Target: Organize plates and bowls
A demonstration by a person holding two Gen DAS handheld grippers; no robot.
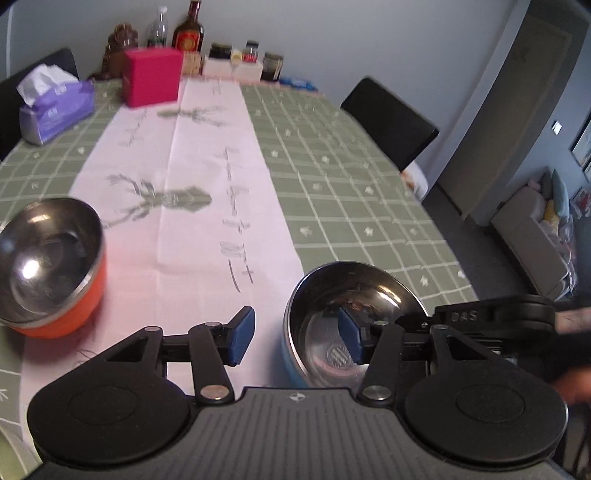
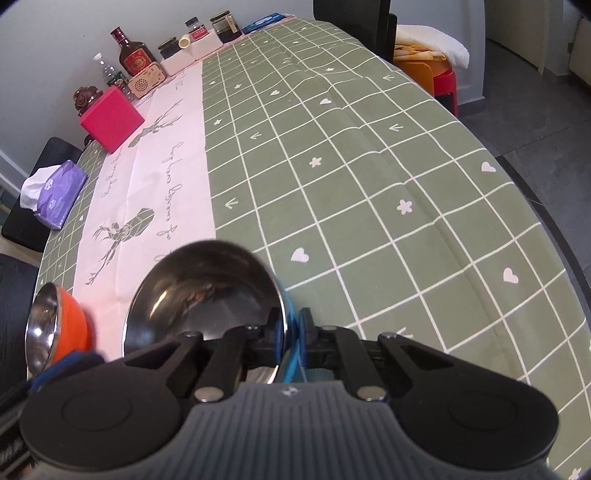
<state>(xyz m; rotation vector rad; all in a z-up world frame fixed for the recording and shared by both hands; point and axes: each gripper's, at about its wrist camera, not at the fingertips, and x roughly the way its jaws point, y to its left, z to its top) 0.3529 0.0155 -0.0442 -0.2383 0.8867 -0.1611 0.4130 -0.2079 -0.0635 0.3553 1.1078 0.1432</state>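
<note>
A steel-lined blue bowl [image 1: 332, 325] sits tilted at the near right of the table. My left gripper [image 1: 297, 334] is open, its fingers straddling the bowl's left rim, one pad inside and one outside. My right gripper [image 2: 290, 338] is shut on the blue bowl's [image 2: 207, 291] right rim, pads inside and outside the wall. A steel-lined orange bowl [image 1: 51, 269] stands on the white runner to the left; it also shows in the right wrist view [image 2: 59, 332].
A green checked tablecloth [image 2: 369, 184] with a white runner [image 1: 192, 221] covers the table. A purple tissue pack [image 1: 55, 107], a red box [image 1: 151, 77], bottles and jars [image 1: 188, 33] stand at the far end. A black chair [image 1: 391, 122] is on the right.
</note>
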